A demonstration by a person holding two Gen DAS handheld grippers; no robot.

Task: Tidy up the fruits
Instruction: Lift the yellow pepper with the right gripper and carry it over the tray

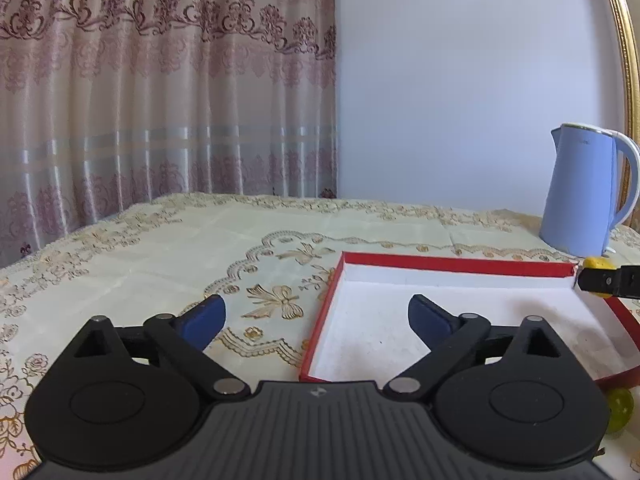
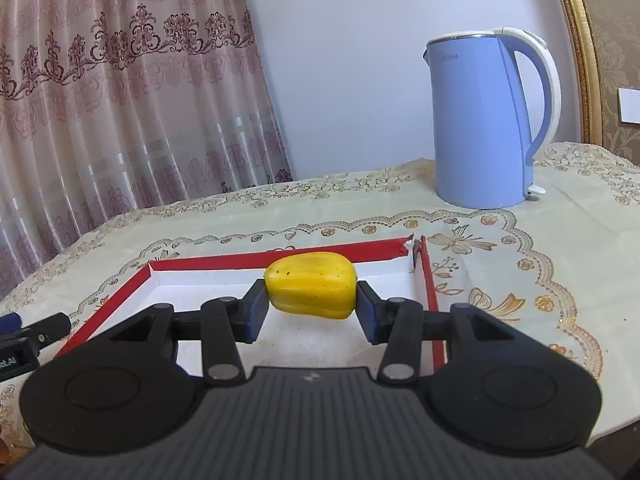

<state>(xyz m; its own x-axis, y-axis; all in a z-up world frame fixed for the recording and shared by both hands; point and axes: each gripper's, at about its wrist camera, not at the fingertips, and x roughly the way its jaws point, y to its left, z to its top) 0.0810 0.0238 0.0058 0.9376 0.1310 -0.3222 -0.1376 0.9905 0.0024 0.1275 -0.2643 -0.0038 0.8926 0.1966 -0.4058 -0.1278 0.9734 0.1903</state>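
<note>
My right gripper [image 2: 313, 305] is shut on a yellow fruit [image 2: 310, 284], its blue pads pressing both sides. It holds the fruit over the white inside of a shallow red box [image 2: 224, 260], near the box's far wall. In the left wrist view the same fruit [image 1: 598, 263] and right gripper show at the right edge, by the red box's [image 1: 460, 265] far right corner. My left gripper [image 1: 316, 312] stands open with nothing between its fingers, above the box's near left corner. A round yellow-green fruit [image 1: 621, 410] lies outside the box at the lower right.
A blue electric kettle [image 2: 480, 128] stands on the embroidered tablecloth [image 2: 540, 264] behind the box to the right. A patterned curtain [image 1: 160, 100] hangs past the table's far left edge. A gold frame [image 2: 580, 60] runs up the right wall.
</note>
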